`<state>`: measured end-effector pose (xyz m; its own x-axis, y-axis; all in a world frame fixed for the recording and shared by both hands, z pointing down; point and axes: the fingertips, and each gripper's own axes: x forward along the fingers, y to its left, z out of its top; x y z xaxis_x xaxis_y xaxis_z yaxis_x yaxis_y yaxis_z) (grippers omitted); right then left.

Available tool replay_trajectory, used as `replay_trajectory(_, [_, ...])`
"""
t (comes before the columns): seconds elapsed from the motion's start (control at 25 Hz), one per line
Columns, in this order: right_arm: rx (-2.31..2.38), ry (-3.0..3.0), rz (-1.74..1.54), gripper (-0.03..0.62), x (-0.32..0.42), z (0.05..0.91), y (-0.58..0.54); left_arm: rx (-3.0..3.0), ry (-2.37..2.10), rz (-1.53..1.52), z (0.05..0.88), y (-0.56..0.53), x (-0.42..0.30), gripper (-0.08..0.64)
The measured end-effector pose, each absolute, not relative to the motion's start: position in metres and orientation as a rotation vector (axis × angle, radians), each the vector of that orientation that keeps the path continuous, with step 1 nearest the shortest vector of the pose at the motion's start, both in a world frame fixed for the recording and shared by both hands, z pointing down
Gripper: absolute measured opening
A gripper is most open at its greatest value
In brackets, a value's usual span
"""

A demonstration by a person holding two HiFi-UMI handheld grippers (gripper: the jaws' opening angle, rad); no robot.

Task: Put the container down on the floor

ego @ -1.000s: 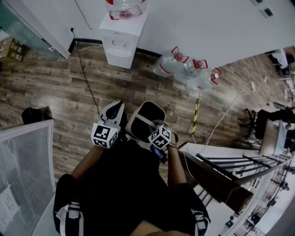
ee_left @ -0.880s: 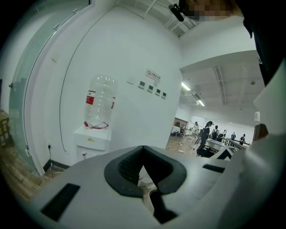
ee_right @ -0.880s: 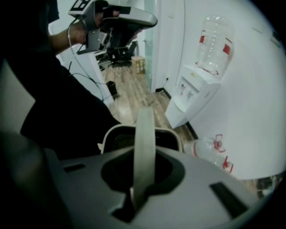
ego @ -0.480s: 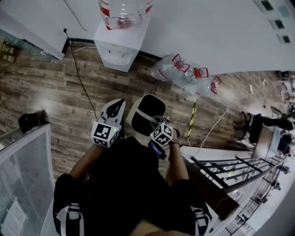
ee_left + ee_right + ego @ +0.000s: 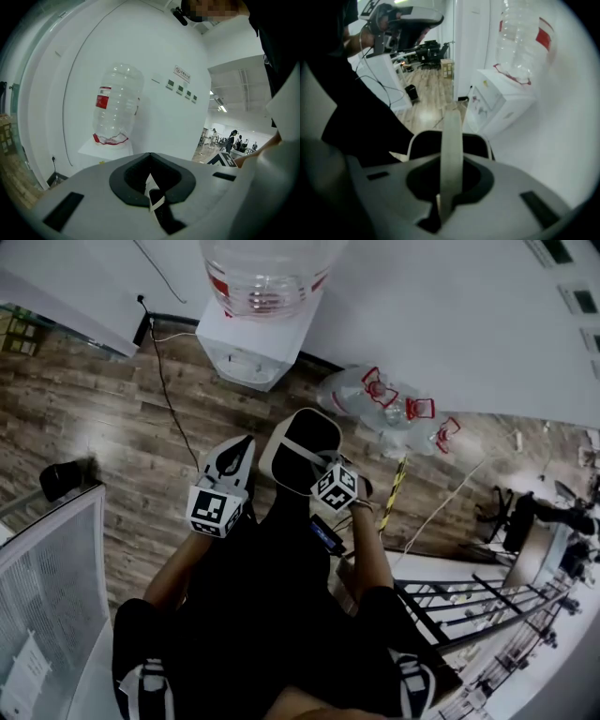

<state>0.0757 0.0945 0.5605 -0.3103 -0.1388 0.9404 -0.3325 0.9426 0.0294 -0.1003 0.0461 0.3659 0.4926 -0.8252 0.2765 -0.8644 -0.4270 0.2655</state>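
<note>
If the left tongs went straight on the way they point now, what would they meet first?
The left tongs would probably meet the white water dispenser, or the wall just beside it; nothing nearer shows, but depth is unclear.

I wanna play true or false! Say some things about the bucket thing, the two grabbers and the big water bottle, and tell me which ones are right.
1. The right gripper is shut on the container's handle. True.
2. The container stands on the floor. False: it hangs by its handle from the right gripper.
3. The left gripper holds a bottle. False: its jaws are together with nothing between them.
4. A big clear bottle sits on top of the white water dispenser. True.
5. The floor is green carpet. False: it is brown wood-look planks.
</note>
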Motion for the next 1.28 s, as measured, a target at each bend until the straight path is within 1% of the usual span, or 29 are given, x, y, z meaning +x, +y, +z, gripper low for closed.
replay_trajectory(0.36, [0.167,-1.886,0.176,0.046,0.088,0.614,0.01,2.191,-1.645,0.149,0.389,-0.011,-0.077,0.031])
replay_trajectory(0.56, [0.107,-1.879,0.117,0.046,0.098,0.648,-0.025,2.134,-1.701,0.135,0.4,-0.03,-0.057,0.031])
replay_trajectory(0.88, [0.097,-1.893,0.099,0.046,0.113,0.708,-0.076,2.15,-1.695,0.144,0.419,-0.057,-0.025,0.031])
replay_trajectory(1.08, [0.075,-1.887,0.073,0.046,0.124,0.755,-0.101,2.186,-1.64,0.107,0.435,-0.064,0.007,0.031])
replay_trajectory(1.28, [0.086,-1.916,0.042,0.046,0.12,0.803,-0.131,2.226,-1.555,0.141,0.455,-0.076,0.029,0.031])
